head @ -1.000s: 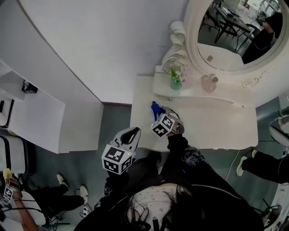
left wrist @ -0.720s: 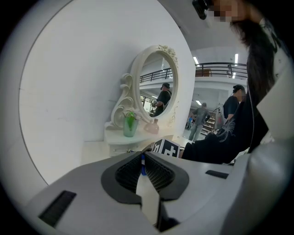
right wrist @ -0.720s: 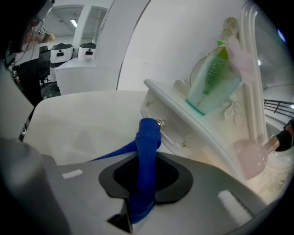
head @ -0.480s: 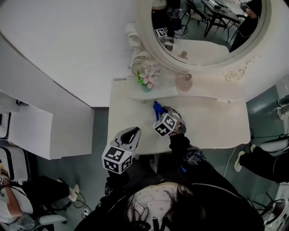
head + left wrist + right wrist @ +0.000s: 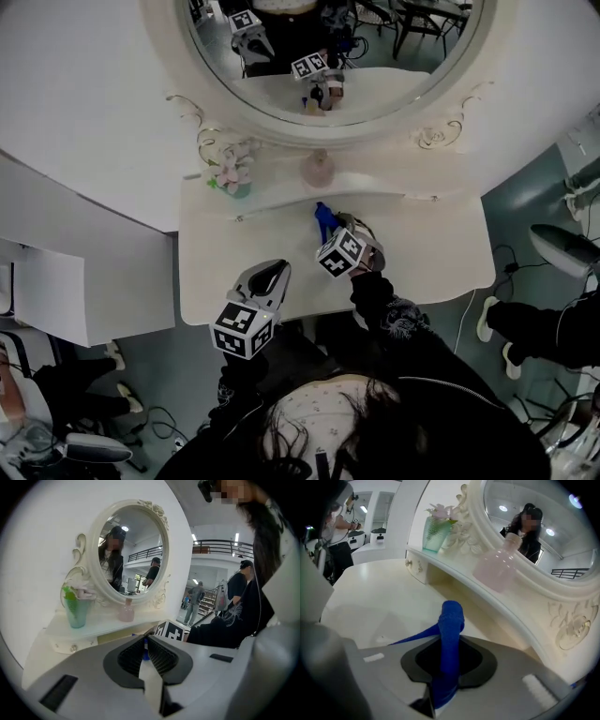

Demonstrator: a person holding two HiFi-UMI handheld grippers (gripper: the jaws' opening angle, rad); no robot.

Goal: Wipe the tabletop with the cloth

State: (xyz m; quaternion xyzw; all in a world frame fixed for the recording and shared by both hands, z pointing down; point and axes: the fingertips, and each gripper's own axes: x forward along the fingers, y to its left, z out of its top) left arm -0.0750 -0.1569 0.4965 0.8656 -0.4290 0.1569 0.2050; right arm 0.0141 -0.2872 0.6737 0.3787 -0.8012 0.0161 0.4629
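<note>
A blue cloth (image 5: 324, 221) (image 5: 451, 619) is bunched up between the jaws of my right gripper (image 5: 341, 228) (image 5: 450, 657), which is shut on it. It hangs just above the white tabletop (image 5: 422, 255) (image 5: 370, 599), near the raised back shelf. My left gripper (image 5: 271, 274) (image 5: 144, 652) hovers at the table's front edge, left of the right one. Its jaws are shut and hold nothing. In the left gripper view the right gripper's marker cube (image 5: 168, 631) and a sliver of the blue cloth show beyond the jaws.
A green vase with flowers (image 5: 231, 174) (image 5: 434, 532) and a pink bottle (image 5: 317, 169) (image 5: 499, 567) stand on the shelf under the oval mirror (image 5: 337, 52). A white cabinet (image 5: 56, 291) is on the left. People's legs (image 5: 544, 328) are at the right.
The head view has swung so the table and mirror sit more centred and lower in frame. Both grippers keep their places; the right one still holds the cloth by the shelf.
</note>
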